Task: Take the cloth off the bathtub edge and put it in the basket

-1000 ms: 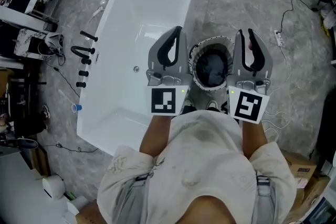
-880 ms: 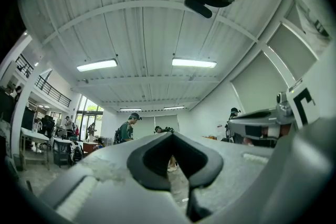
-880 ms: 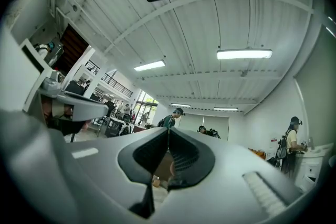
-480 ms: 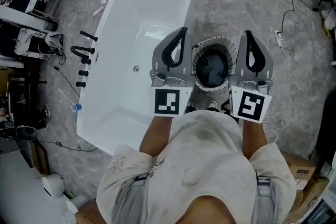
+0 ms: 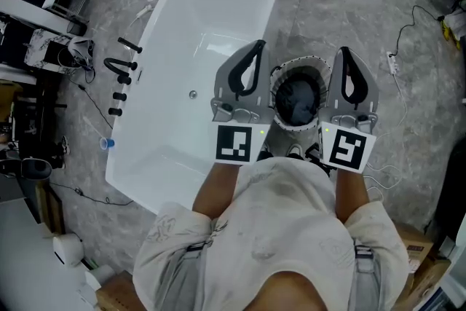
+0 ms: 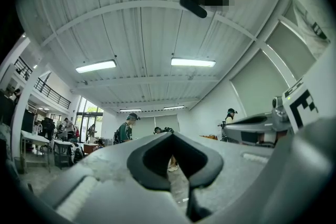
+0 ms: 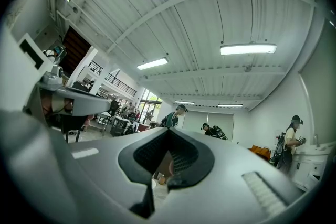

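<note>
A dark cloth (image 5: 297, 98) lies inside the basket (image 5: 278, 81), which stands just beside the bathtub (image 5: 156, 25). The left gripper (image 5: 256, 47) and the right gripper (image 5: 344, 54) flank the basket. Each has its jaws closed together on nothing, probably because the drop-off is finished.

The basket (image 5: 299, 62) stands on the floor (image 5: 331, 7) just right of the bathtub (image 5: 196, 33), with the cloth (image 5: 297, 100) inside it. A faucet set (image 5: 116, 73) lies left of the bathtub.
</note>
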Demonstrator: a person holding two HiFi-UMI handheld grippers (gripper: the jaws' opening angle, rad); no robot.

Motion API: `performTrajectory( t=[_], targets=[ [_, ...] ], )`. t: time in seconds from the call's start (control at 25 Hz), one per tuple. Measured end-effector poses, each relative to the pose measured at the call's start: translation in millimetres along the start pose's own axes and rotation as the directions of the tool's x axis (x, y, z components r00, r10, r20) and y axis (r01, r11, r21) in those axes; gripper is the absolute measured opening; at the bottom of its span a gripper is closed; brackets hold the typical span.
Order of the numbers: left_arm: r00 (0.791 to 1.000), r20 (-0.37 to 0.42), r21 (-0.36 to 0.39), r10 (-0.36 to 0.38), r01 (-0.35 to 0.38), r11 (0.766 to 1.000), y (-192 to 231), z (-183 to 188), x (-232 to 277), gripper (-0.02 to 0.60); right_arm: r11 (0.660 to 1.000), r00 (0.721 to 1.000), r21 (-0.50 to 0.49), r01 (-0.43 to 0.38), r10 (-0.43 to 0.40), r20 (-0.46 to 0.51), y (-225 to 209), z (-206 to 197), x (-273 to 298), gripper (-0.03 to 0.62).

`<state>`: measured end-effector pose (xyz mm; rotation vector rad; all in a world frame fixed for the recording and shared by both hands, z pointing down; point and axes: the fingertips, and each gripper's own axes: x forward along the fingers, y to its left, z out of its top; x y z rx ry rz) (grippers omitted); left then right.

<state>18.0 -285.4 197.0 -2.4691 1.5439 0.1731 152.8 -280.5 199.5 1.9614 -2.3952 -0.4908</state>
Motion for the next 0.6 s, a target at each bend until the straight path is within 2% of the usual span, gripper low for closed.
performTrajectory(
  t=[0.32, 0.6],
  targets=[
    [1.0, -0.007, -0.005, 0.007, -0.007, 1.0, 5.9, -4.1, -3.6, 0.0, 1.0, 1.0, 0.021, -0.011, 0.011, -0.004, 6.7, -1.3, 2.4, 0.002],
    [1.0, -0.007, -0.014, 0.02, -0.02, 1.0, 20.6, -5.5, -4.4, 0.0, 1.0, 1.0, -0.003, -0.02, 0.02, -0.013, 15.8, -1.9, 9.7, 0.002]
  ],
)
